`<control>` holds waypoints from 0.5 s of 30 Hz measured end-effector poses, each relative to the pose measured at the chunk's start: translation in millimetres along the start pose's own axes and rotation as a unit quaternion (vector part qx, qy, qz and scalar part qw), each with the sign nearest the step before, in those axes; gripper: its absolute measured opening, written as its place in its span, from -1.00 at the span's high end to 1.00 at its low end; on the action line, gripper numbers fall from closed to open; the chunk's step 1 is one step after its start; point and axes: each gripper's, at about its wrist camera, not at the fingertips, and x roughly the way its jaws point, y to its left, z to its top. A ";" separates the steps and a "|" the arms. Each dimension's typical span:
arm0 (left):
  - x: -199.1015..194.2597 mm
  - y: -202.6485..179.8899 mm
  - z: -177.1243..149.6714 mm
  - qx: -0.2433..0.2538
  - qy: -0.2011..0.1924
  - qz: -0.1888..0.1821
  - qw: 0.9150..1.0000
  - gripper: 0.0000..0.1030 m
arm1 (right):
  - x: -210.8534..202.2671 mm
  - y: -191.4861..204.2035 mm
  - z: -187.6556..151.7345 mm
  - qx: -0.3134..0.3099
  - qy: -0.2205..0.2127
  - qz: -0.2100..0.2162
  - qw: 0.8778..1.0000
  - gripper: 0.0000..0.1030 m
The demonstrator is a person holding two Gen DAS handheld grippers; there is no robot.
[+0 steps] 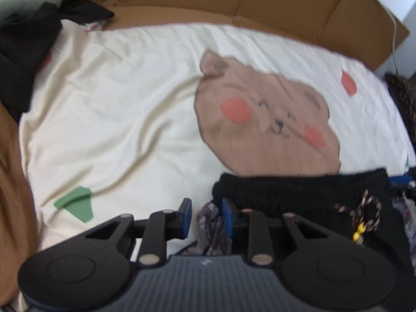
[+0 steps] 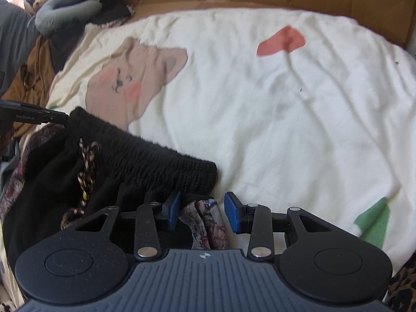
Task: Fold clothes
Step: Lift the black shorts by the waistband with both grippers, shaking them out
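Left wrist view: we see the left gripper point(image 1: 206, 218) with its blue pads spread, patterned fabric point(image 1: 213, 230) lying between them unpinched. The black pants' ribbed waistband point(image 1: 299, 189) lies just below the bear print point(image 1: 265, 119) on the cream sheet point(image 1: 117, 109).

Right wrist view: the right gripper point(image 2: 202, 212) likewise stands spread. The waistband point(image 2: 145, 156) lies below and right of the bear print point(image 2: 135, 78), its braided drawstring point(image 2: 87, 166) hanging down.

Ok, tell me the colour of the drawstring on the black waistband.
Brown, black and cream braid, clearest in the right wrist view.
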 end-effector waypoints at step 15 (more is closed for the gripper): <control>6.8 0.3 -11.8 0.002 0.033 -0.059 0.998 0.45 | 14.2 30.5 -2.8 -0.049 0.038 -0.003 0.998 0.08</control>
